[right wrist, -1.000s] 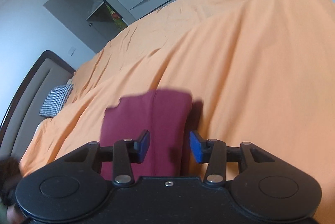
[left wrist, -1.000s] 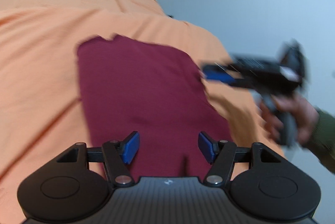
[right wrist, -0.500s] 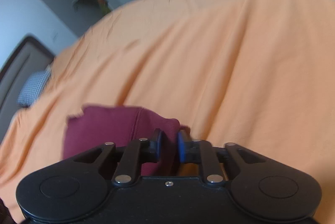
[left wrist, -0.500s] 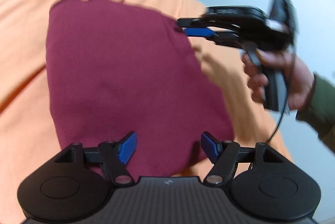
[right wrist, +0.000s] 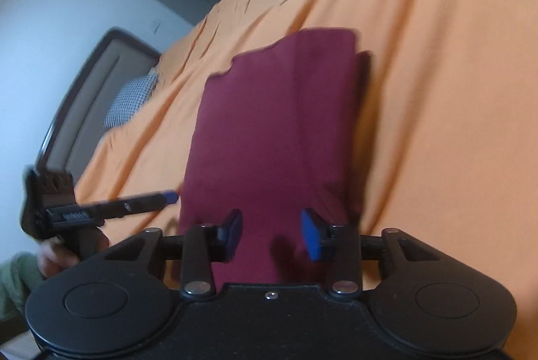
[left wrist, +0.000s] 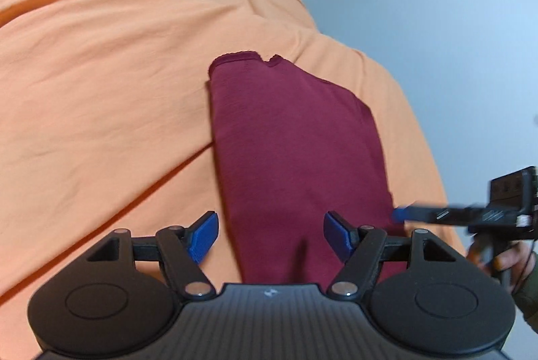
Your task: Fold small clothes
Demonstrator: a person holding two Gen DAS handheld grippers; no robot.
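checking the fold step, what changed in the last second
The right claw, pinched nearly shut at the maroon garment's edge half a second ago, has just been opening and grips nothing. The left claw has widened slightly, also free. The garment lies folded on the orange bedspread.

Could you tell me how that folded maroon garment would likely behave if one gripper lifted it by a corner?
The maroon garment looks like thin, soft knit lying flat on the orange bedspread, so it would probably droop, and its stacked layers may slide apart. It looks light.
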